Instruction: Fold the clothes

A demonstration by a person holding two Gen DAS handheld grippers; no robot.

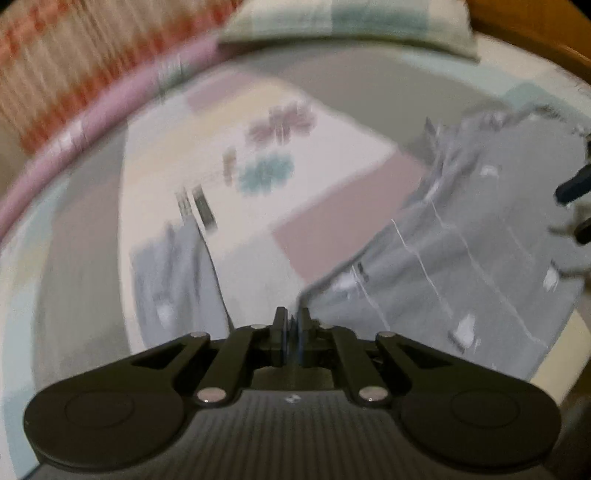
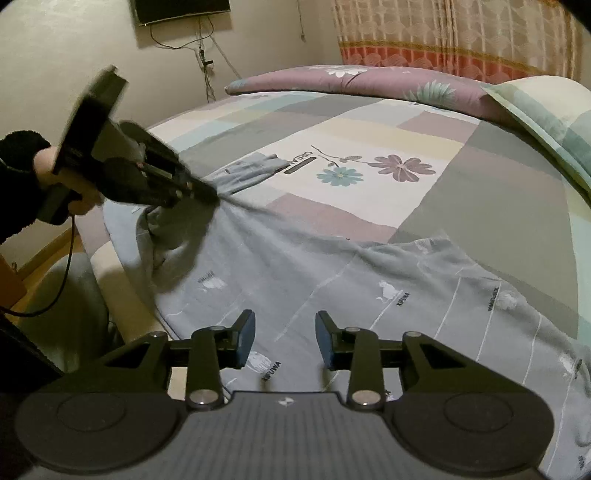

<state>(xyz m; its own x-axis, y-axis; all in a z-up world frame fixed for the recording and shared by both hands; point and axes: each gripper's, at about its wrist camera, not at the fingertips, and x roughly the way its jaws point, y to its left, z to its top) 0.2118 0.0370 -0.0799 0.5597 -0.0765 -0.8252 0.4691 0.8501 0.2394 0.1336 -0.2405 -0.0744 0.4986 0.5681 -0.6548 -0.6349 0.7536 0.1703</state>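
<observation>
From the left wrist, all blurred, we see the left gripper (image 1: 292,334) with its jaws pinched on an edge of the grey garment (image 1: 480,258), which spreads away to the right of the gripper over the patchwork bedsheet (image 1: 332,177). A second fold of the garment lies left of the gripper. Beyond the garment sit a pillow (image 1: 332,26) and a purple quilt (image 1: 110,99); the dark tips of the right gripper (image 1: 576,206) poke in at the garment's far right edge. From the right wrist, we see the right gripper (image 2: 285,338) with its jaws apart, nothing between them, hovering over the garment (image 2: 314,280), which lies flat on the sheet (image 2: 498,177). At the garment's far left corner the left gripper (image 2: 210,194), held in a hand (image 2: 51,173), lifts the cloth into a taut ridge. Behind the garment we see the quilt (image 2: 351,79), a curtain (image 2: 461,33) and a wall screen (image 2: 181,11) with cables (image 2: 207,62).
</observation>
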